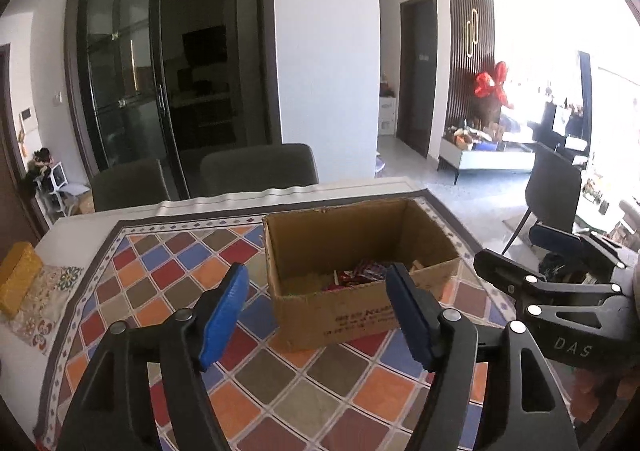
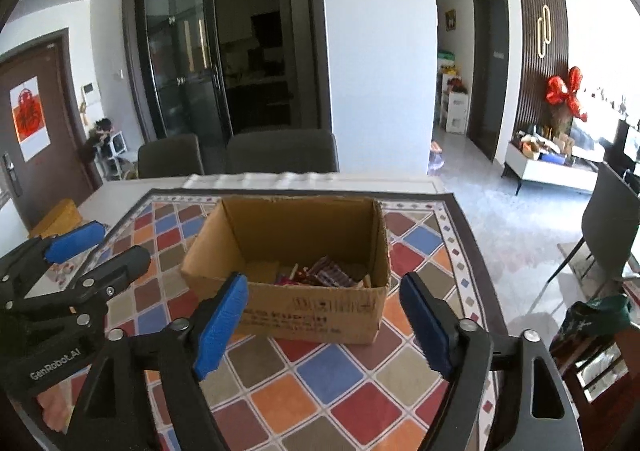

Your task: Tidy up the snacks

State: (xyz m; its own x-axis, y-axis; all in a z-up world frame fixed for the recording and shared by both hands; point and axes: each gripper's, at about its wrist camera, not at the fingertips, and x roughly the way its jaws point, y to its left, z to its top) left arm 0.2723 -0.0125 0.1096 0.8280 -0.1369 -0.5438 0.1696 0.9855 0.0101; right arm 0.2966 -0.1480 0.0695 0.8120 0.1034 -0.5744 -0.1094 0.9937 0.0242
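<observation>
1. A yellow box (image 1: 18, 276) lies at the far left edge of the table, resting on a patterned cloth (image 1: 42, 301) beside the chequered tablecloth (image 1: 320, 383).
2. The left gripper (image 1: 316, 311) is held low over the tablecloth, pointing forward and slightly downward toward the cardboard box (image 1: 352, 271). Its blue-padded fingers (image 1: 224, 315) are spread wide apart, with nothing between them.
3. In the right wrist view the left gripper (image 2: 86, 247) appears at the left edge, level with the box's left side and clear of it, with its jaws parted.
4. The cardboard box stands open-topped near the middle of the tablecloth, just ahead of both grippers. Neither gripper touches it.
5. The snacks (image 2: 320, 271) lie at the bottom of the box: several red and dark wrapped packets (image 1: 360, 275), heaped toward its near wall, with some pale pieces alongside. What sort they are cannot be told.
6. The right gripper (image 2: 324, 319) is held low as well, aimed straight at the near wall of the box. Its blue pads (image 2: 424, 323) are also wide apart and hold nothing.
7. From the left wrist view the right gripper (image 1: 520, 251) sits at the right edge, beside the box's right corner, apart from it.
8. Two grey chairs (image 2: 280, 151) stand behind the table's far edge.
</observation>
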